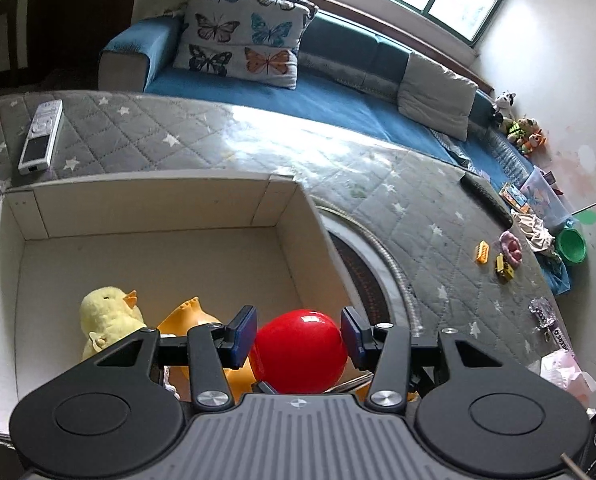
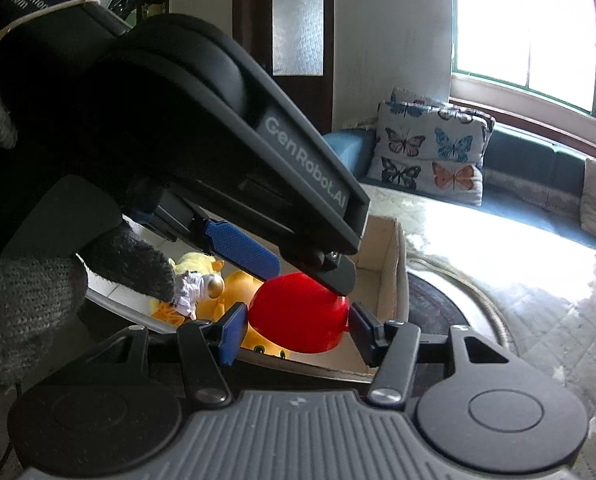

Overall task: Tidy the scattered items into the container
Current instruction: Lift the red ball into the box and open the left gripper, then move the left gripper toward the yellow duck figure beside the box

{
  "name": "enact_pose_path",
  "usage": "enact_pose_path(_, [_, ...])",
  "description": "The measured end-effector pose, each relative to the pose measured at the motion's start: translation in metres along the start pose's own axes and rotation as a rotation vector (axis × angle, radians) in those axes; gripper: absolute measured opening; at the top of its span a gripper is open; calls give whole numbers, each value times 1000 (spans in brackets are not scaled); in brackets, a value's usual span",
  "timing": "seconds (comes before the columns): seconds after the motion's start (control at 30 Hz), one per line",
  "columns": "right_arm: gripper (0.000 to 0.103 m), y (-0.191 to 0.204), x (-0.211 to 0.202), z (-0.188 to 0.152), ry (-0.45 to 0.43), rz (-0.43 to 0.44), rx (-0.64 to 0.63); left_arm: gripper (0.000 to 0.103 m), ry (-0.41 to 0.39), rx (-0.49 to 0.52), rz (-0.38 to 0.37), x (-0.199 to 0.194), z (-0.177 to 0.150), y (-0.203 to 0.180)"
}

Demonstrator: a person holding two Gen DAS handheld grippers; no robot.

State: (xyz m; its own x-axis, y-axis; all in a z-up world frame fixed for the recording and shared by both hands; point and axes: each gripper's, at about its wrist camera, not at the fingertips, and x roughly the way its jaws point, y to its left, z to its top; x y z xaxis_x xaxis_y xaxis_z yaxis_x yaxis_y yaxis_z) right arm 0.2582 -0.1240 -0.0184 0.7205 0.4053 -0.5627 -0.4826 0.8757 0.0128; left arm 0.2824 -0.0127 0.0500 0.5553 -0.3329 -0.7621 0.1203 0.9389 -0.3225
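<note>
**Left wrist view: red ball hanging over the box, not yet let go**

- Nearest: left gripper point(image 1: 300, 332) is pointing steeply down into the cardboard box point(image 1: 157, 208). Its jaws are standing partly apart, with the blue pads point(image 1: 243, 334) pressing on either flank of the red ball point(image 1: 300, 354). Reads as a firm clamp, keeping a round, slippery thing from rolling out.
- A gloved hand point(image 2: 37, 292) is gripping that tool's handle, seen from the right wrist.
- Right gripper point(image 2: 298, 332) is sitting close behind, its jaws about as wide as the ball and framing it. Cannot tell whether its pads are touching; it may only be steadying.
- Ball is hovering over the near right corner of the box, above the floor of it. Judging this as the drop-in stage.
- Already lying inside, near left: yellow plush chick point(image 1: 109, 316), orange toy point(image 1: 187, 314), small astronaut figure point(image 2: 193, 286).
- Farther right on the quilted cover point(image 1: 378, 184): yellow block point(image 1: 482, 251), yellow toy truck point(image 1: 505, 269) and pink toy point(image 1: 512, 246), waiting for collection.
- Far left: remote control point(image 1: 41, 136). Beyond: sofa point(image 1: 338, 96).
</note>
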Motion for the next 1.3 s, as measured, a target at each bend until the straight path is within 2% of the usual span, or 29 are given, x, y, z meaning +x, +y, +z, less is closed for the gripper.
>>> enact_pose_path(0.37, [57,-19,25,13,6,-5,5,49,-1,4,2,2,-2,1])
enact_pose_path(0.5, [57,-21,23,12,2,-12,11,49,-11,7,5,-2,-3,-1])
enact_pose_path(0.97, [70,-15,-16,-6,-31,-41,-3,49,-50,18,-41,-34,-24,-18])
enact_pose_path(1.2, [74,-13,-39,-26,-20,-69,-4,49,-52,29,-61,-45,-41,-28])
enact_pose_path(1.3, [74,1,-64,-47,-7,-81,6,49,-51,33,-65,-47,-50,-32])
